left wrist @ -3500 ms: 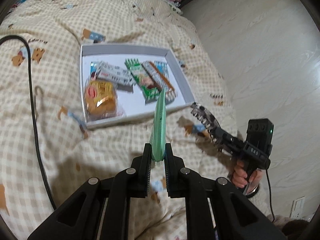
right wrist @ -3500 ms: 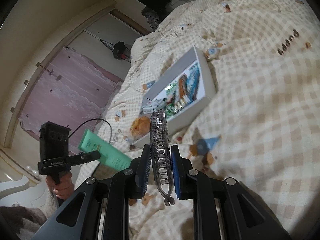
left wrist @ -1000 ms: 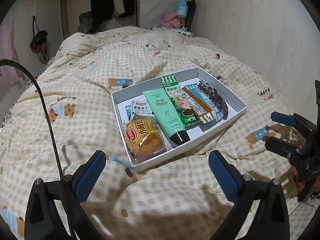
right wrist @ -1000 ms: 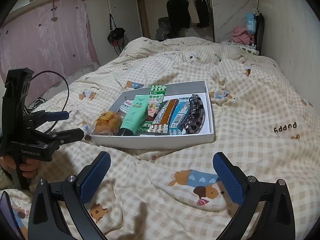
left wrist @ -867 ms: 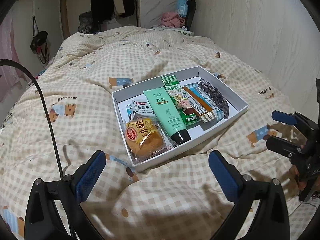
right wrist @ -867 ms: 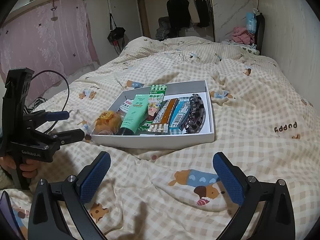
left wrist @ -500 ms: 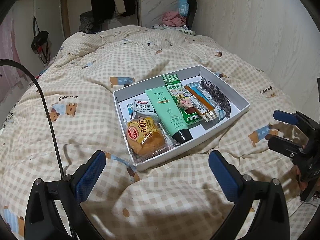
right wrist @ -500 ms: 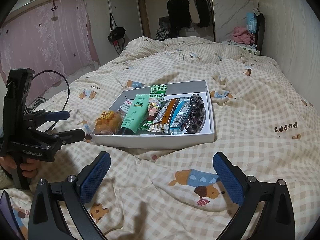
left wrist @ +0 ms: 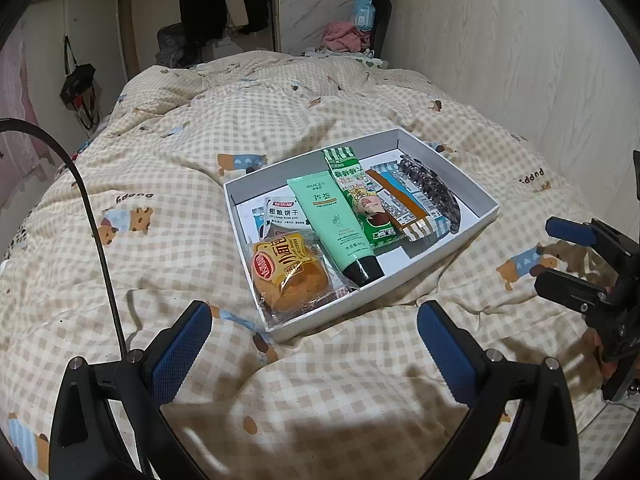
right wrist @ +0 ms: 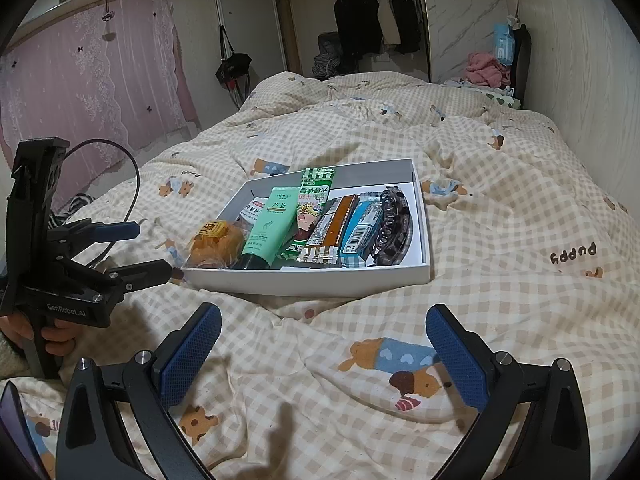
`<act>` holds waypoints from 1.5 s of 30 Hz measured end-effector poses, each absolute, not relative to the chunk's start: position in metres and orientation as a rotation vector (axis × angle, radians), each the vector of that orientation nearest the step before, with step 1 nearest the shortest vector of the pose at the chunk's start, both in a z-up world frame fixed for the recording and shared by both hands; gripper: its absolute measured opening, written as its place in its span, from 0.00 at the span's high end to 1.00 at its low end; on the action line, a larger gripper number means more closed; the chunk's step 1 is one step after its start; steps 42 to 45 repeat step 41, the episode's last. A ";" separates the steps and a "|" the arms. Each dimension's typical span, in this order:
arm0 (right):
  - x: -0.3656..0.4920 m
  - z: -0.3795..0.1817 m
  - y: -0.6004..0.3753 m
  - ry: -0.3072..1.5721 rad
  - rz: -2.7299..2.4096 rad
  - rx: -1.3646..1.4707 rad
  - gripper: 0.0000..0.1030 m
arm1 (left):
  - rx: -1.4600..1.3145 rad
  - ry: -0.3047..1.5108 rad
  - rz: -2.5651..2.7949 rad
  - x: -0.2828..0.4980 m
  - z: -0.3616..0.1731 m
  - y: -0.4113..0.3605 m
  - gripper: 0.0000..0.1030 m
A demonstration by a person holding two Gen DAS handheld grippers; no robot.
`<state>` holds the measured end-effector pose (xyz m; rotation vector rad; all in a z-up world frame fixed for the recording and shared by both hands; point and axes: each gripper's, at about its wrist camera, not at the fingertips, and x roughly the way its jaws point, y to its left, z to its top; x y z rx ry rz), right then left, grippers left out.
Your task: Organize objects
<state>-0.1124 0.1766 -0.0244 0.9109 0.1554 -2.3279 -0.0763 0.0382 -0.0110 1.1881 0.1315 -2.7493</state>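
Bedroom w/ a checked beige duvet printed w/ bears; clothes rail at the far wall, pink curtain far left in the right wrist view. Your white box sits on the duvet, roughly mid-bed, tilted a bit w/ the folds.

Inside, left to right: wrapped bun at the near left corner, white sachet behind it, green tube w/ its black cap toward you, green snack pack just beside the tube, a brown bar and blue pack next, then the dark hair claw along the right wall.

You've got both tools clear of the box, on its near side. Left gripper: blue pads wide apart, nothing between them; seen from the right wrist view it's at the near left, just short of the bun corner, w/ your hand on its handle. Right gripper: pads also wide apart, nothing held; from the left view it hangs over the duvet to the right of the box. Black cable arcs across the left side.
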 end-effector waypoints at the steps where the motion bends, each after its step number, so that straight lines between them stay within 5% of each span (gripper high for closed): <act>1: -0.112 -0.024 0.177 0.155 -2.327 0.911 0.00 | 1.189 0.130 -2.749 -0.077 -0.011 0.039 0.00; 45: -0.112 -0.027 0.177 0.156 -2.321 0.920 0.00 | 1.105 0.214 -2.787 -0.066 0.003 0.026 0.00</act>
